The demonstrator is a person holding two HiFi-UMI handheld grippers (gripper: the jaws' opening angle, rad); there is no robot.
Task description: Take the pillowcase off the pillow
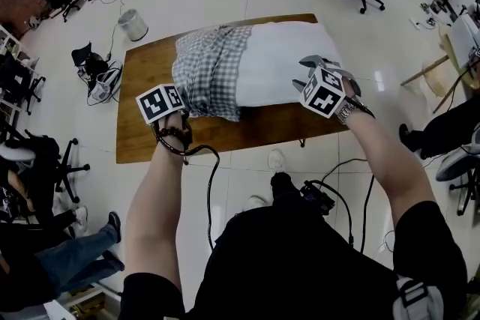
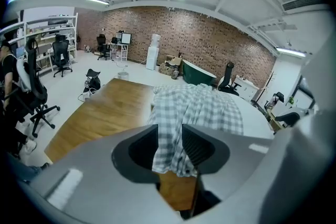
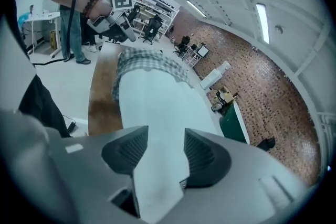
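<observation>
Wooden table (image 1: pixel 150 139): checked pillowcase (image 1: pixel 210 71) half covering white pillow (image 1: pixel 285 60).

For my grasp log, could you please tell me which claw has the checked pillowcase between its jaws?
The left claw: the checked pillowcase hangs between its parted jaws, whereas the right claw straddles the white pillow.

The pillow (image 1: pixel 281 60) lies on the tabletop (image 1: pixel 146 135); the pillowcase (image 1: pixel 210 71) covers its left half. The left gripper (image 2: pixel 170 138) is at the pillowcase's near edge, the right gripper (image 3: pixel 165 147) at the pillow's right end.
</observation>
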